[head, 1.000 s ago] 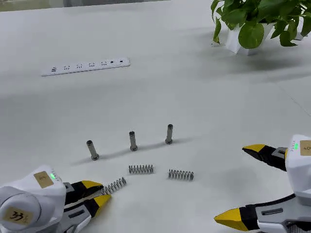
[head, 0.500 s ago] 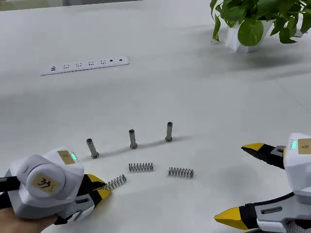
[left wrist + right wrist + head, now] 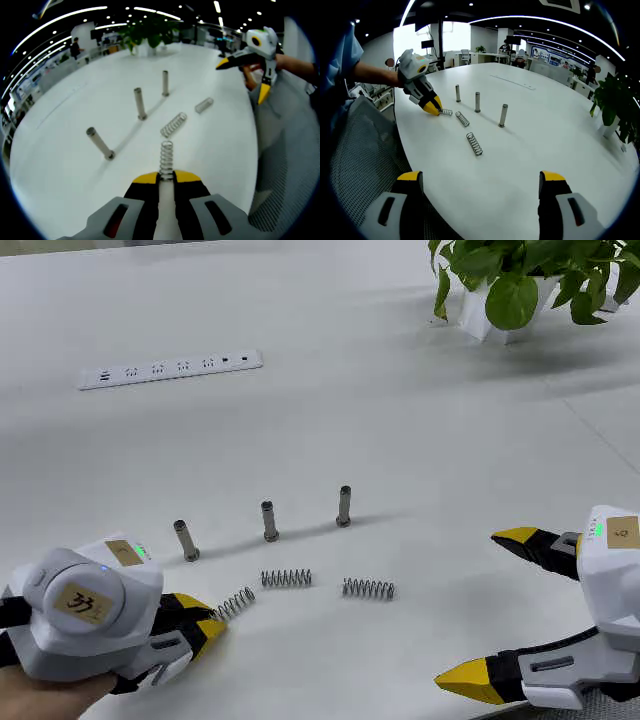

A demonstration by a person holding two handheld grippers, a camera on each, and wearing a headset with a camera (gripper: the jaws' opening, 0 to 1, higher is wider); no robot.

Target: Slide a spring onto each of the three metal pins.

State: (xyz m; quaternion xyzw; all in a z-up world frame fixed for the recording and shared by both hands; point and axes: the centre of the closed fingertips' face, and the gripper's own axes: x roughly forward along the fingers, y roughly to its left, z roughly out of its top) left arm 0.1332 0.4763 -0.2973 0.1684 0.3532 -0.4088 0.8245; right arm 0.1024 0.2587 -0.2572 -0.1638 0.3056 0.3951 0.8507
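Steel coil, lower left of the head view: the left tool is clamped on the near end of the leftmost spring, which lies on the white worktop with its free end pointing up and right toward the pins. In the left gripper view, the yellow jaws press together around that end. This looks like the opening step, the pick-up of the first spring, as none of the three pins wears one yet. The next move, on this reading, calls for lifting the coil, turning it upright and lining its open end over a pin top, most likely the left pin, then letting it slide down.

Rightward across the middle of the frame stand the middle pin and the right pin. Both are dull grey and upright, with a small flange at the foot. Just below them, the middle spring and the right spring lie flat, apart from each other. At lower right, the right tool hovers with its jaws wide apart, holding nothing.
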